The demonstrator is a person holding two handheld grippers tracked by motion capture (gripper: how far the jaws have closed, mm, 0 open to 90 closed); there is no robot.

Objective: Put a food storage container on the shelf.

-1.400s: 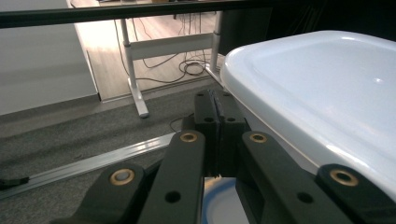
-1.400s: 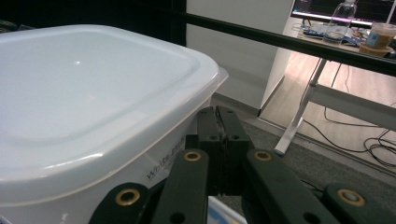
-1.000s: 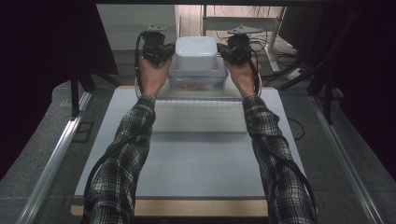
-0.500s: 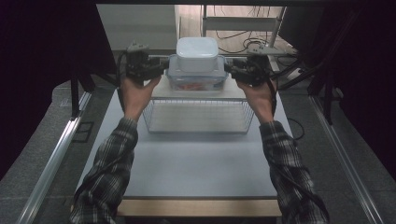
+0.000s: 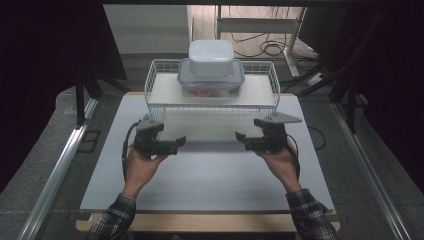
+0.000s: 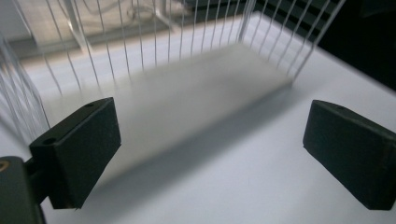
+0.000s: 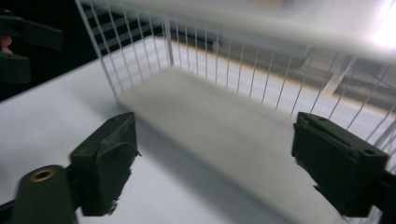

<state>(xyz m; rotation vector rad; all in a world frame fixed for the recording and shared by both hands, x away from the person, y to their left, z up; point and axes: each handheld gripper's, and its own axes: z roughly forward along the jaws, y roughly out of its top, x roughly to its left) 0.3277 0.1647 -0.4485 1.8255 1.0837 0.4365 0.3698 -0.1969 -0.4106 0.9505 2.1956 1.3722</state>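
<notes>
The white wire rack [image 5: 212, 100], a shelf of thin straight rods with a flat panel top, stands at the far middle of the matte white table [image 5: 210, 185]. On it rests a clear rectangular container [image 5: 211, 82] with a blue-rimmed lid, topped by a smaller opaque white box [image 5: 211, 57]. The left gripper [image 5: 176, 145] and right gripper [image 5: 243, 140] hover near the rack's front; their blocky black jaws have just been opening and stand released, nothing between them.
</notes>
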